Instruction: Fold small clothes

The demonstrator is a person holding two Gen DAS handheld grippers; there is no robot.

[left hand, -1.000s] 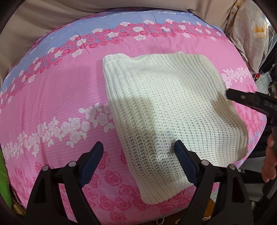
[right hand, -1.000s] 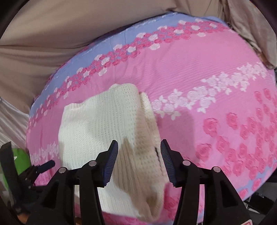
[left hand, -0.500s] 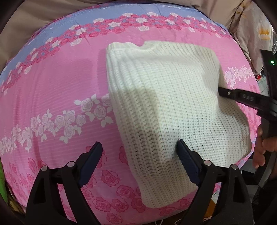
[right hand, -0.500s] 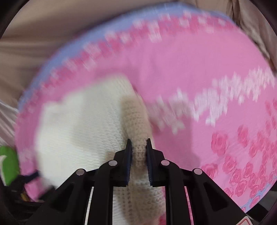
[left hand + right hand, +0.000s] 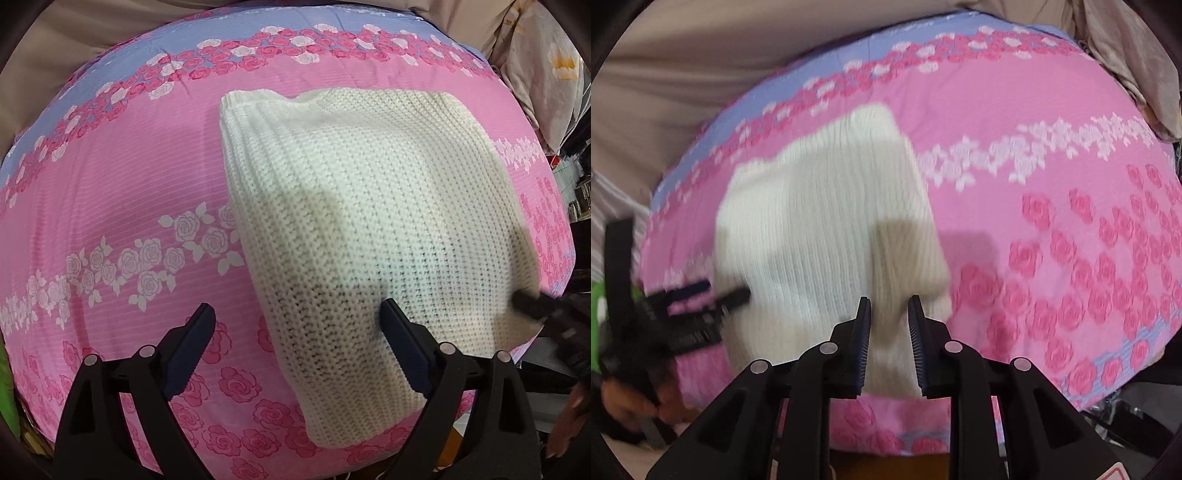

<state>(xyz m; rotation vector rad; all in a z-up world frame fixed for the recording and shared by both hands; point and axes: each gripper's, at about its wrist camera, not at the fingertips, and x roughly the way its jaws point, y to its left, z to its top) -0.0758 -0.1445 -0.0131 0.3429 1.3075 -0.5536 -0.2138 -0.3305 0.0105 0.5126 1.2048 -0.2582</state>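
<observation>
A cream knitted sweater [image 5: 369, 221] lies folded into a rectangle on the pink rose-print bedspread [image 5: 110, 192]. It also shows in the right wrist view [image 5: 827, 229], blurred. My left gripper [image 5: 295, 325] is open wide, empty, just above the sweater's near left edge. My right gripper [image 5: 888, 314] is open with a narrow gap, empty, over the sweater's near right corner. The right gripper's tip [image 5: 532, 304] shows at the sweater's right edge in the left wrist view. The left gripper [image 5: 701, 295] shows at the left in the right wrist view.
The bedspread [image 5: 1052, 184] covers a table-like surface with a blue band at the far side. Beige fabric [image 5: 74, 37] lies behind it. A floral cloth [image 5: 546, 74] hangs at the far right. The near edge drops off close to both grippers.
My right gripper was shut on the sweater's right fold half a second ago. It has let go, opened a little and drawn back toward the near edge. The sweater now lies flatter.
</observation>
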